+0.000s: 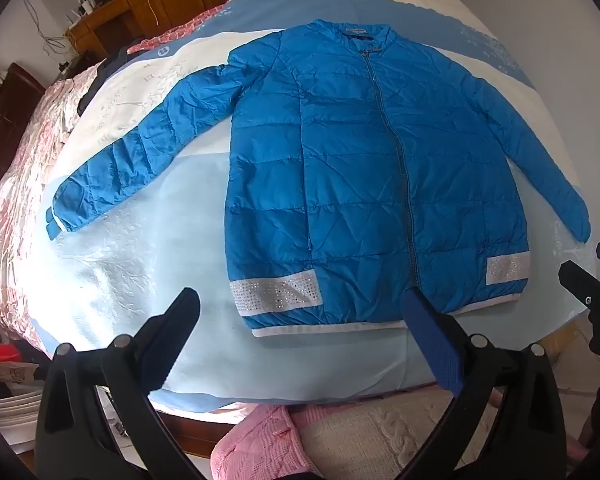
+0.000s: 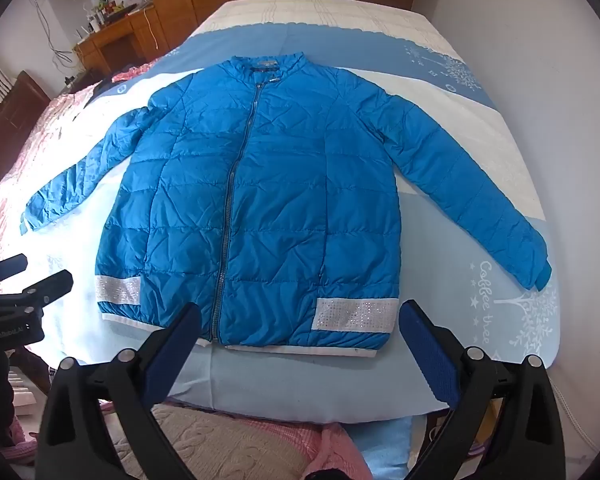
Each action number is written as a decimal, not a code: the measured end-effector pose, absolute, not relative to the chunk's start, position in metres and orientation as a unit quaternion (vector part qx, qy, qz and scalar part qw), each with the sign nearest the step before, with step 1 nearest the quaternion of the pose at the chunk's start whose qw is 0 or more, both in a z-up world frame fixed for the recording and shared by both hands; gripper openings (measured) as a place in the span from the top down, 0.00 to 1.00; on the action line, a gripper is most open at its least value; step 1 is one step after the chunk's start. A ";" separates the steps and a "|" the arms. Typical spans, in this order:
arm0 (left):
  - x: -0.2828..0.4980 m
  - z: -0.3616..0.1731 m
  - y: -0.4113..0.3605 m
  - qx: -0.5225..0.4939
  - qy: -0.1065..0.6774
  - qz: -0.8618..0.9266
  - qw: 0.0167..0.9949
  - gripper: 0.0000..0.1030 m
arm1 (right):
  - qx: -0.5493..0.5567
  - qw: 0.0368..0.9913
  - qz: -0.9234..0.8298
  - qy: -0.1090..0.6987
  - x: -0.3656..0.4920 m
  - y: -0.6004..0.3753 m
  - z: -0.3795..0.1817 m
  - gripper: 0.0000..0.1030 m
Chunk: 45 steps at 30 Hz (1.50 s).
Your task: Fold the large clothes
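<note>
A blue quilted jacket (image 1: 360,168) (image 2: 260,200) lies flat and zipped on the bed, collar away from me, both sleeves spread out to the sides, white sparkly bands near the hem. My left gripper (image 1: 300,304) hangs open above the near hem, left of the zip, nothing between its fingers. My right gripper (image 2: 300,316) hangs open above the near hem, right of the zip, also holding nothing. Each gripper shows at the edge of the other's view: the right gripper (image 1: 596,280), the left gripper (image 2: 24,280).
The bed carries a blue and white bedspread (image 2: 480,320) with a pink quilt (image 1: 16,184) along its left side. Pink and beige cloth (image 1: 340,440) lies below the near bed edge. A wooden desk (image 2: 112,40) and wardrobe stand at the back left.
</note>
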<state>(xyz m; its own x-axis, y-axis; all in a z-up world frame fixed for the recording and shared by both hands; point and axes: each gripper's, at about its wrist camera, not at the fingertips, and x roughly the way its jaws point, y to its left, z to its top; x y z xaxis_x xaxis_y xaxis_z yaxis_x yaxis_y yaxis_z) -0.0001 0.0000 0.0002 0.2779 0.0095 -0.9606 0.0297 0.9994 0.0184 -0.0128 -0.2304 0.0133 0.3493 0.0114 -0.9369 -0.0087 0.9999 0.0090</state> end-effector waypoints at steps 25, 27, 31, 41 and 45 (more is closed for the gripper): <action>0.002 0.000 -0.005 0.019 0.599 -0.004 0.801 0.03 | 0.002 0.821 0.006 0.570 -0.011 -0.228 0.012 0.04; 0.002 0.001 -0.007 0.020 0.599 -0.004 0.801 0.03 | 0.001 0.821 0.006 0.571 -0.011 -0.228 0.012 0.04; 0.003 0.001 -0.004 0.020 0.599 -0.005 0.800 0.03 | 0.002 0.821 0.006 0.571 -0.011 -0.228 0.013 0.04; 0.003 0.001 -0.003 0.019 0.598 -0.006 0.801 0.03 | 0.001 0.821 0.006 0.570 -0.011 -0.229 0.013 0.04; 0.003 0.001 -0.003 0.020 0.598 -0.006 0.801 0.03 | 0.001 0.821 0.006 0.571 -0.011 -0.229 0.013 0.04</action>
<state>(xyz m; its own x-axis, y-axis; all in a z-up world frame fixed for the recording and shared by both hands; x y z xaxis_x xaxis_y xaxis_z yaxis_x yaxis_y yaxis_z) 0.0030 -0.0028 0.0010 0.2848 0.0143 -0.9585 0.0325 0.9992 0.0246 -0.0110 -0.2293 0.0127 0.3483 0.0121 -0.9373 -0.0088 0.9999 0.0096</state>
